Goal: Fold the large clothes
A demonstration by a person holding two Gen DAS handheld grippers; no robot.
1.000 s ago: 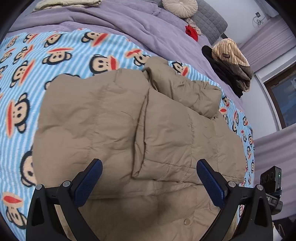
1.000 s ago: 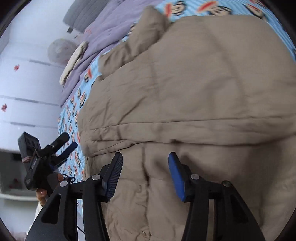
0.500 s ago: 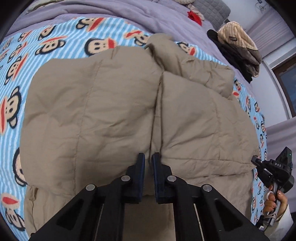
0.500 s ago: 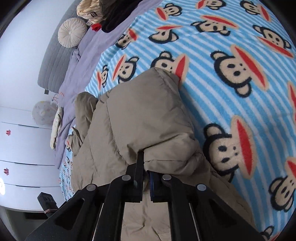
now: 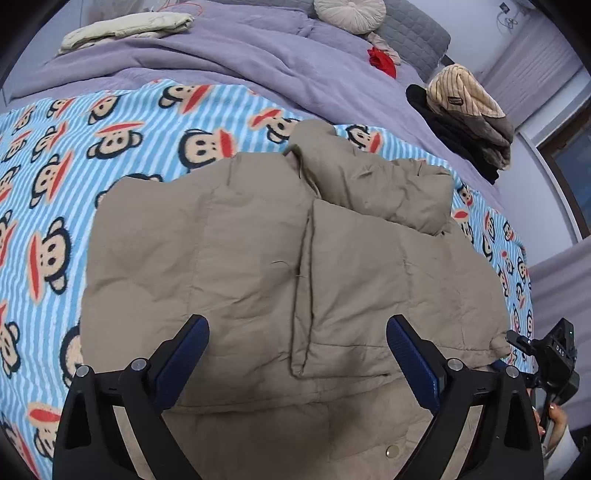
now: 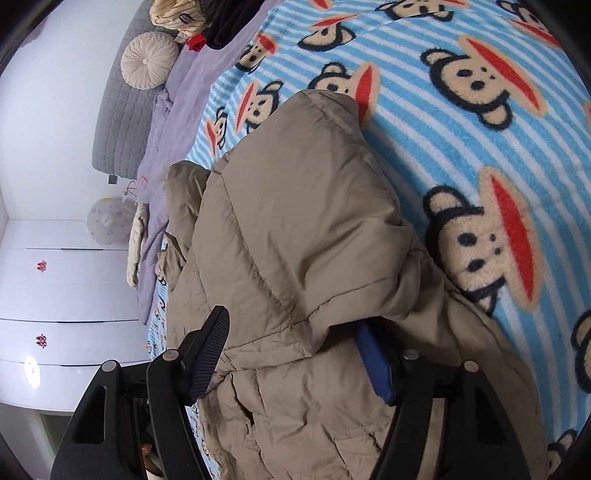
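Note:
A large tan puffer jacket (image 5: pixel 280 266) lies partly folded on the blue monkey-print blanket (image 5: pixel 110 147); its two side panels meet at a centre seam and a sleeve is bunched at the far end. My left gripper (image 5: pixel 297 354) is open, just above the jacket's near hem. In the right wrist view the jacket (image 6: pixel 295 229) lies folded over. My right gripper (image 6: pixel 291 350) is open, with a folded edge of the jacket lying loosely between its fingers and draped over the right finger (image 6: pixel 373 365).
A purple duvet (image 5: pixel 258 62) covers the far half of the bed. A cream folded garment (image 5: pixel 125 29), a round cushion (image 5: pixel 351 14), a red item (image 5: pixel 382 61) and a pile of dark and striped clothes (image 5: pixel 469 114) lie there. White drawers (image 6: pixel 55 295) stand beside the bed.
Half a second ago both grippers were shut on jacket fabric. Both have now opened and let go; the left one has drawn back a little.

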